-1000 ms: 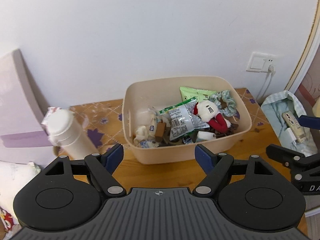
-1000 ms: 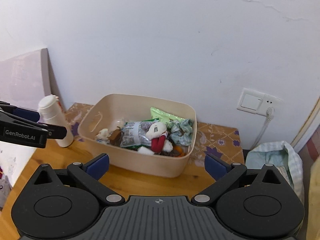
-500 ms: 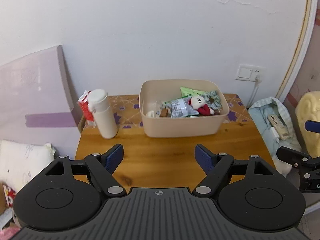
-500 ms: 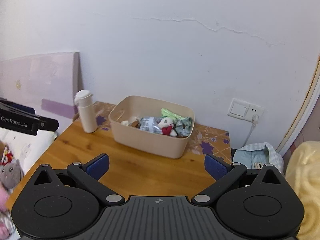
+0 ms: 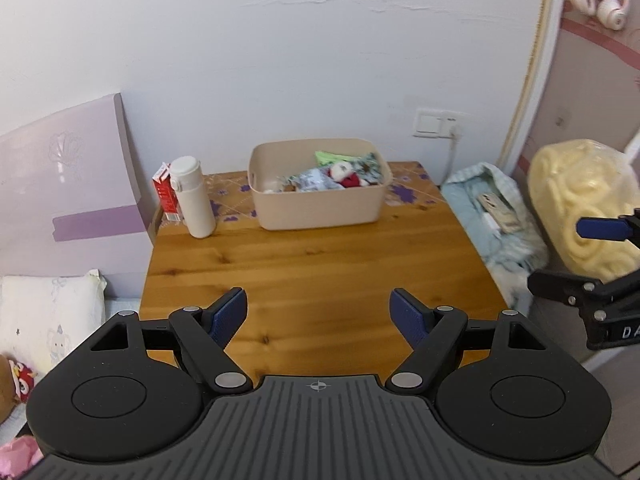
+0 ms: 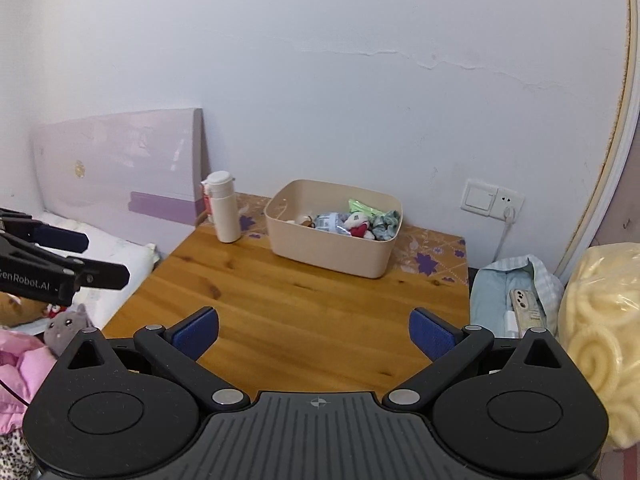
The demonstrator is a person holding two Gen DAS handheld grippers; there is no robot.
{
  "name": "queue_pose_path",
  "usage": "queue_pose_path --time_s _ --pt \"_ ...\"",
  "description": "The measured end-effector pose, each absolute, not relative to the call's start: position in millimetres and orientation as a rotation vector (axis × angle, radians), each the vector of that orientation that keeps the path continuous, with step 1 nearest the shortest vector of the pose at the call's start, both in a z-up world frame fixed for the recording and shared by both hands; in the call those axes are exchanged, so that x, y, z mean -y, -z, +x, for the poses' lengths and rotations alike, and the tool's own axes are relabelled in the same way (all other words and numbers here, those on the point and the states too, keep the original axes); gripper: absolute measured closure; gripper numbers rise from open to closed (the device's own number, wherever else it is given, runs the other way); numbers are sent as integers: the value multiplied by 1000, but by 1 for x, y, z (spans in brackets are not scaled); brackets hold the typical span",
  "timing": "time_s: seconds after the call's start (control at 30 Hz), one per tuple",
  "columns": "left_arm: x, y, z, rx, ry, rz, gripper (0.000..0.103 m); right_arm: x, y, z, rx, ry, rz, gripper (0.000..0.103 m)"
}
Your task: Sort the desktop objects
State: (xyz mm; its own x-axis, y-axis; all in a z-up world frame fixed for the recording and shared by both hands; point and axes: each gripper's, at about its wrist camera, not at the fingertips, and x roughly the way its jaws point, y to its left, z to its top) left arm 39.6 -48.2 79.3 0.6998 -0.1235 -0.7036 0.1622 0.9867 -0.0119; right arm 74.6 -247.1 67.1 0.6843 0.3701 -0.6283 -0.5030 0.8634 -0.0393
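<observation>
Seen from both wrists: a beige storage bin (image 5: 318, 200) at the far edge of the wooden table (image 5: 312, 264), close under the wall, well apart from both claws and straight ahead of them. Long axis of the bin running left to right along the wall, open side up, long front wall turned toward the claws. Inside the bin, piled together: a small white-and-red plush toy (image 5: 344, 174), a silvery snack packet (image 5: 310, 180), a green packet (image 5: 332, 157) and, probably, a grey-green hair scrunchie (image 6: 386, 220), too small for certainty.

Left of the bin, standing upright: a white flask (image 5: 193, 196), with a red carton (image 5: 165, 192) just behind it. Between the bin and the claws only bare wood.

Left gripper (image 5: 318, 316) spread wide, nothing between its blue pads (image 5: 228, 314), held over the near edge of the table and nearly centred on the bin. Right gripper (image 6: 314, 334) likewise wide open and holding nothing, further to the right of the bin, so seeing it at a slant. Left one judged the nearer and better lined up for a reach to the bin.

Loose things all inside the bin already, so sorting judged near its end
</observation>
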Motion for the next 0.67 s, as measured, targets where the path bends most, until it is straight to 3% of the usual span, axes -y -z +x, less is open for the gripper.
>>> queue_pose_path --time_s 0.67 --pt "47 -108 -62 -811 214 -1 23 254 -94 7 -619 -571 -310 0"
